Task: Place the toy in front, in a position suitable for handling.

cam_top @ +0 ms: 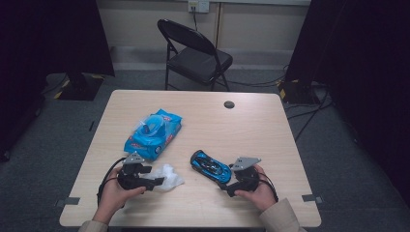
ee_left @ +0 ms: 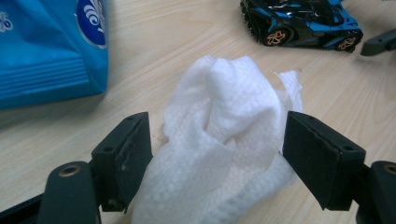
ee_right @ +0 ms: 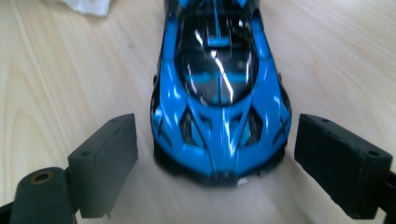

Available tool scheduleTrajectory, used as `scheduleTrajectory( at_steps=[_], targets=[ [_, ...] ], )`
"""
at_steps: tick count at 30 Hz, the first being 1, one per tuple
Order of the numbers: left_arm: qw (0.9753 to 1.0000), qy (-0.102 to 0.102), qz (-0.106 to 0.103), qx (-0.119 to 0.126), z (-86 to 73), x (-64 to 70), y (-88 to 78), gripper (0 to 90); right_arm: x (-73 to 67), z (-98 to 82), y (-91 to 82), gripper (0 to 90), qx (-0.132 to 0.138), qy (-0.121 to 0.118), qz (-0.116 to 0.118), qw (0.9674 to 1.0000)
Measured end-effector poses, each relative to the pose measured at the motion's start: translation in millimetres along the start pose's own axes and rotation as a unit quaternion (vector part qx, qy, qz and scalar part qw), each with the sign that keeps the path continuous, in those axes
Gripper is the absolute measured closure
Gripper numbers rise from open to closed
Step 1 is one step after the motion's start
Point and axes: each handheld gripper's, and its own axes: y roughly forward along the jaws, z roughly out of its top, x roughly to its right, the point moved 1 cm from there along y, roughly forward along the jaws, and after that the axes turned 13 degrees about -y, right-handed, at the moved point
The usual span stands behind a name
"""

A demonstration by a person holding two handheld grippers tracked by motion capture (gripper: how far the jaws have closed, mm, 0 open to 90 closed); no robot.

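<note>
- A blue pack of wipes (cam_top: 153, 134) lies on the table (cam_top: 251, 125), behind your left gripper (cam_top: 157, 183) and near it. A black folding chair (cam_top: 196, 53) stands past the far edge.
- Nothing sits between your grippers and their things.
- Your left gripper has its jaws wide, with the white wipe (ee_left: 224, 135) bunched up between them. The pads look to be just at its sides, not squeezing.
- Your right gripper (ee_right: 215, 163) is wide open around one end of the blue toy car (ee_right: 219, 88), not touching it.
- The car lies slanted near the front edge, its long way running from your right gripper up and left toward the wipes pack.
</note>
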Motion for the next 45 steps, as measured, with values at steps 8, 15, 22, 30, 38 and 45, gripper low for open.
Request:
scheduleTrajectory(
  at_steps=[8,15,22,30,38,45],
  targets=[
    [1.0,-0.002,-0.001,0.0,-5.0,1.4,-1.1,24.7,2.4,6.0,14.9,23.7,-0.006,-0.002,-0.002,1.0],
    [0.9997,0.018,-0.016,-0.001,-4.8,8.9,0.8,31.2,2.1,5.4,13.6,25.6,-0.002,0.0,-0.005,1.0],
    [0.9987,0.047,-0.019,-0.012,-5.6,16.9,13.9,37.4,2.1,5.3,13.6,25.6,-0.002,0.0,-0.005,1.0],
    [0.9968,0.078,0.013,-0.013,-4.7,15.8,25.2,51.9,2.0,5.3,13.6,25.6,-0.002,0.0,-0.005,1.0],
    [0.9969,0.074,0.011,-0.026,-3.8,17.2,25.2,83.2,2.0,5.3,13.6,25.5,-0.002,0.0,-0.005,1.0],
    [0.9986,0.047,-0.012,-0.02,3.7,20.0,21.6,85.5,2.0,5.3,13.6,25.5,-0.002,0.0,-0.005,1.0]
  ],
)
